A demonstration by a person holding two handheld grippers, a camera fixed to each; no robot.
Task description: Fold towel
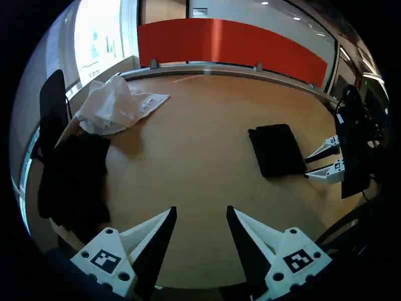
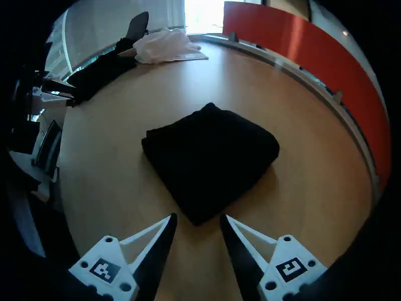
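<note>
Left tool (image 1: 200,209): spread, empty, held low over the bench (image 1: 200,130), pointing across it.
Towel (image 2: 210,155): black, folded, flat mid-bench.
Right tool (image 2: 196,216): spread, empty, aimed at the towel's near corner, which sits between its tips.
White cloth (image 1: 111,106): heaped at far edge.

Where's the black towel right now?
The folded black towel lies on the wooden table just in front of the right gripper in the right gripper view, with the white cloth far beyond it near the window.

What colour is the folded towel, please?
The towel is black, clearest in the right gripper view.
</note>
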